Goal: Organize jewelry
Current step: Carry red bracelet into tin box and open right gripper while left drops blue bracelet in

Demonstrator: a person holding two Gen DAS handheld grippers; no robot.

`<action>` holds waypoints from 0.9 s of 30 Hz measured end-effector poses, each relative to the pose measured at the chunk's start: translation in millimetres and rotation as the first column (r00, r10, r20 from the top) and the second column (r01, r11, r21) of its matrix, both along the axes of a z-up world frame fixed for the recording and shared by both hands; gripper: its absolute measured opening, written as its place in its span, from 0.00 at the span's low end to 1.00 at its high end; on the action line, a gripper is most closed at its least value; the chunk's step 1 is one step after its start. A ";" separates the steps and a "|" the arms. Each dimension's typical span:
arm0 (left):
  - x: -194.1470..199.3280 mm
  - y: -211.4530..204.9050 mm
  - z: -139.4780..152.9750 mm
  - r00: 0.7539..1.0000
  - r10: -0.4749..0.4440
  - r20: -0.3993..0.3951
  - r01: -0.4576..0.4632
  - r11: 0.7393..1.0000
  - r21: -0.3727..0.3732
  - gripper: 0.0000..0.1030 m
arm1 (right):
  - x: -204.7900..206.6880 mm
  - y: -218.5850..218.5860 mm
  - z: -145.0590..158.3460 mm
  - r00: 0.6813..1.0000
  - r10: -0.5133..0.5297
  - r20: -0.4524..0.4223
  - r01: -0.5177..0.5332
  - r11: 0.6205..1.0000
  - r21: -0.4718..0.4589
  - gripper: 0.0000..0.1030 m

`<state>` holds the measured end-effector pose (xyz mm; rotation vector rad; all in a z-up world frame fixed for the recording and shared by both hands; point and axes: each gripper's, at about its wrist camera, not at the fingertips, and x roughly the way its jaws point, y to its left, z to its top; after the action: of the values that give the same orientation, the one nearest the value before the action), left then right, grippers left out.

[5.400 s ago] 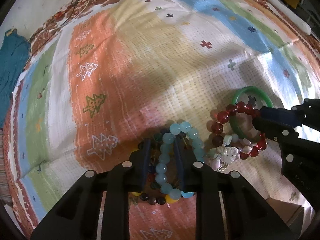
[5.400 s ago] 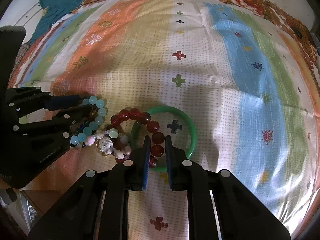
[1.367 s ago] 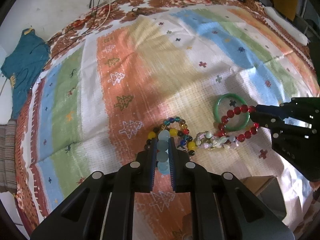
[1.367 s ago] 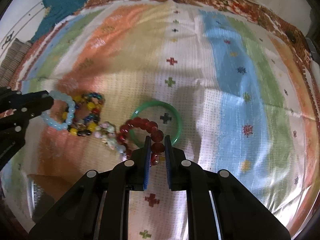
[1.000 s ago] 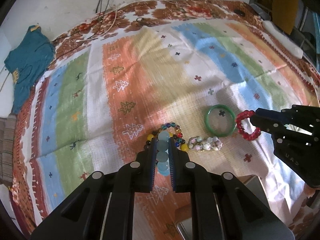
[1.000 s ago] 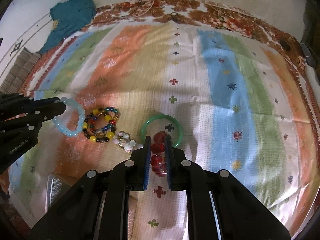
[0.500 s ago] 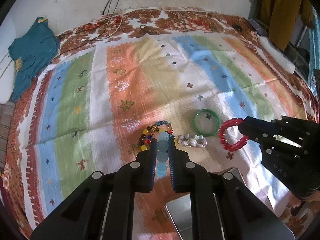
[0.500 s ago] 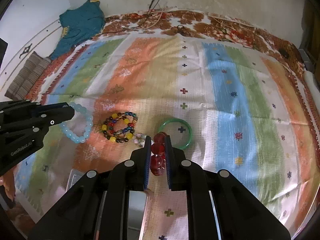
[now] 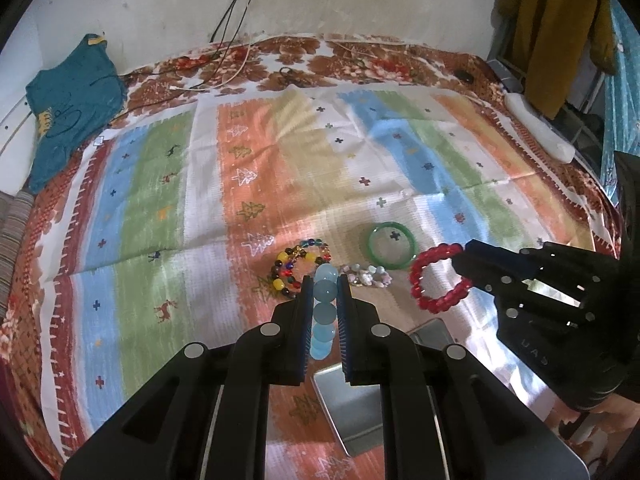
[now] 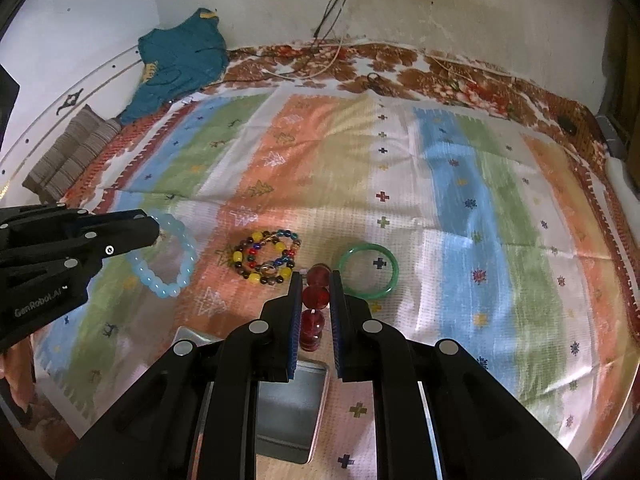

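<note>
My left gripper [image 9: 325, 282] is shut on a pale blue bead bracelet [image 9: 323, 312], held in the air; in the right wrist view that blue bracelet [image 10: 166, 258] hangs as a ring from the left gripper [image 10: 154, 227]. My right gripper [image 10: 314, 276] is shut on a red bead bracelet [image 10: 315, 304], which in the left wrist view hangs as a red bracelet ring [image 9: 438, 278] from the right gripper [image 9: 466, 254]. On the striped cloth lie a multicoloured bead bracelet [image 9: 298, 266], a shell bracelet [image 9: 366, 274] and a green bangle [image 9: 393, 245]. A metal tin [image 9: 352, 404] sits under the grippers.
The striped cloth [image 9: 280, 152] covers a bed with a floral sheet. A teal garment [image 9: 66, 104] lies at the far left, cables [image 9: 236, 76] at the far edge, a white object [image 9: 540, 128] at the right. A mustard cloth [image 9: 556, 24] hangs beyond.
Both grippers have risen and pulled back with their bracelets. The jewelry on the cloth looks smaller and farther, and the metal tin has come into view below.
</note>
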<state>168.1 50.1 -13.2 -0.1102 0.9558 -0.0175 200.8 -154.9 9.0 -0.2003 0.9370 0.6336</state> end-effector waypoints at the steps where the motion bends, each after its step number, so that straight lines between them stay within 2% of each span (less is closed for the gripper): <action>1: -3.2 -1.3 2.1 1.000 -0.002 0.007 0.002 1.000 -0.005 0.11 | -3.2 -0.1 1.8 1.000 0.008 0.002 -0.008 1.000 0.007 0.14; 11: -31.3 -16.7 16.7 0.998 -0.032 0.061 0.034 0.999 -0.028 0.11 | -28.4 -1.4 11.9 0.999 0.051 0.019 -0.052 0.998 0.038 0.14; 27: -56.3 -36.9 14.8 0.996 -0.065 0.068 0.067 0.997 -0.032 0.11 | -59.7 -12.9 14.3 0.997 0.077 0.001 -0.077 0.995 0.065 0.14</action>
<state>111.8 13.2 1.5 -0.1090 0.8917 -0.0979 141.1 -167.8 23.3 -0.1786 0.9124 0.7344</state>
